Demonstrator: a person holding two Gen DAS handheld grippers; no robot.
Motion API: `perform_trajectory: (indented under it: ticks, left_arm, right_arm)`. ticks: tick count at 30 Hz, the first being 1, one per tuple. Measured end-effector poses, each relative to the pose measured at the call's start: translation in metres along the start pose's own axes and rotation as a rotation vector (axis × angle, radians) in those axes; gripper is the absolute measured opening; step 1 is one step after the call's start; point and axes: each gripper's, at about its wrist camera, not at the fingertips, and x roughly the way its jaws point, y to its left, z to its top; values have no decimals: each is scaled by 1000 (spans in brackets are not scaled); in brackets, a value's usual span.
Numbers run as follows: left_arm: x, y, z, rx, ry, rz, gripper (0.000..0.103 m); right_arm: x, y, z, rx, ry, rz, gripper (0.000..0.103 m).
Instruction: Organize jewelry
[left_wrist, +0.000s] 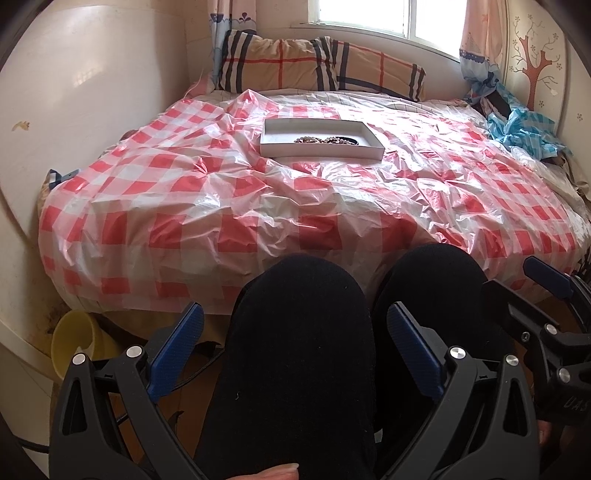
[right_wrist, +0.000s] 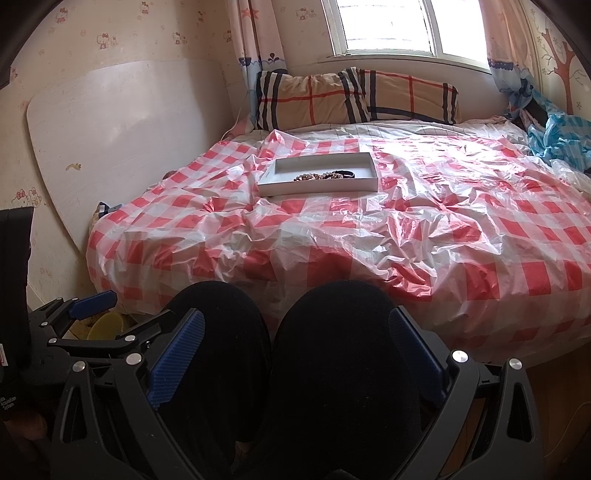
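Jewelry (left_wrist: 325, 140), a beaded strand and a dark band, lies in a shallow white box (left_wrist: 317, 149) on the checked plastic sheet (left_wrist: 258, 206) covering the bed, straight ahead of and well apart from both claws. The box's long axis runs crosswise. Left gripper (left_wrist: 295, 325) and right gripper (right_wrist: 295, 328) hover spread wide and empty over the person's knees (right_wrist: 332, 332); neither looks clearly nearer.

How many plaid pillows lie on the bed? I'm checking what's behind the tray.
2: the left beige plaid pillow and the right beige plaid pillow lie side by side under the window, beyond the white rectangular tray. More may be hidden.
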Motion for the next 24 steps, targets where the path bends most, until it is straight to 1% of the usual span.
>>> perform_trajectory:
  ticks: [7,14,17,20,24]
  left_arm:
    - [5,3,2,-4,-1,-8,95]
    - [11,1,10,39,-23,13,95]
    - [18,5,15,25,-8,12,95]
    - [29,13,21,-5,28,-3,95]
    - [40,18,25,-25,60,19,95]
  right_arm:
    - [9,2,3,-22,3,-16,96]
    - [19,-6,10,13,16,-13,96]
    - [22,-10,15,23,12,-16,96]
    - [27,-15,20,35,9,-21,96]
    - [34,-19,27,43,7,-27,96]
